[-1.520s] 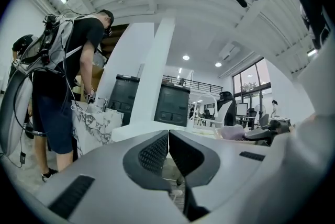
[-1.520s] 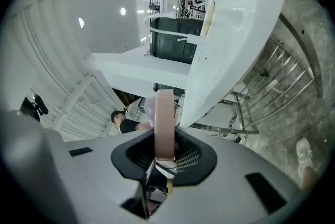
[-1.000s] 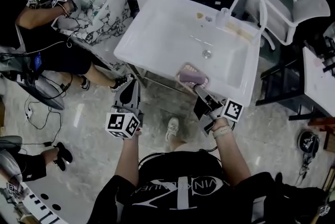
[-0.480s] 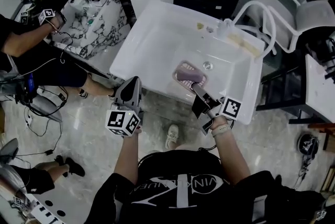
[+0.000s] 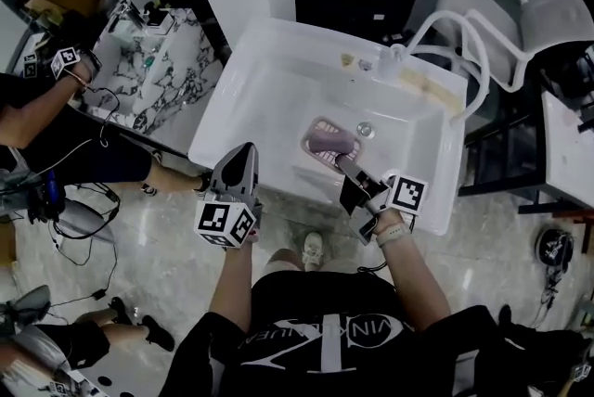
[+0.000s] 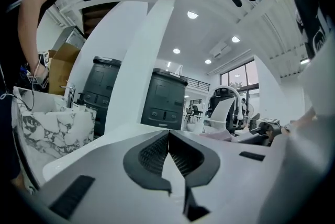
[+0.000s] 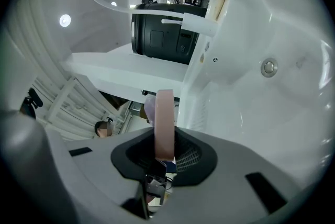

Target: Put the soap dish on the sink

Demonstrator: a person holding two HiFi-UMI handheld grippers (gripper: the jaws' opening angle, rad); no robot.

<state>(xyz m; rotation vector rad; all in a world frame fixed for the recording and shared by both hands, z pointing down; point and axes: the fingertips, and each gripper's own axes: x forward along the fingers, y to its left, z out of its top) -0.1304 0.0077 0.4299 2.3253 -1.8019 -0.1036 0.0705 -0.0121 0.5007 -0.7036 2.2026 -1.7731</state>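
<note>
**Head view.** The pink soap dish [image 5: 327,145] is carrying a purple soap bar [image 5: 331,140] and is hanging over the white sink [image 5: 219,121] basin, at 8 o'clock from the drain [image 5: 366,130]. The right gripper [image 5: 340,162] is gripping its near rim at 5 o'clock. The left gripper [image 5: 242,151] is idling outside the front rim, at 8 o'clock from the dish.

**Left gripper view.** The jaws are resting together with nothing between them.

**Right gripper view.** The jaws are clamping the dish's thin pink rim [image 7: 164,122], seen edge-on; the drain [image 7: 269,67] is lying at 2 o'clock.

**Handling, as judged.** The dish is looking like light, stiff plastic, probably slick. The soap is sitting loose and could slide if the dish tilts. The rim is serving as the sensible hold, and the dish is best kept level.
</note>
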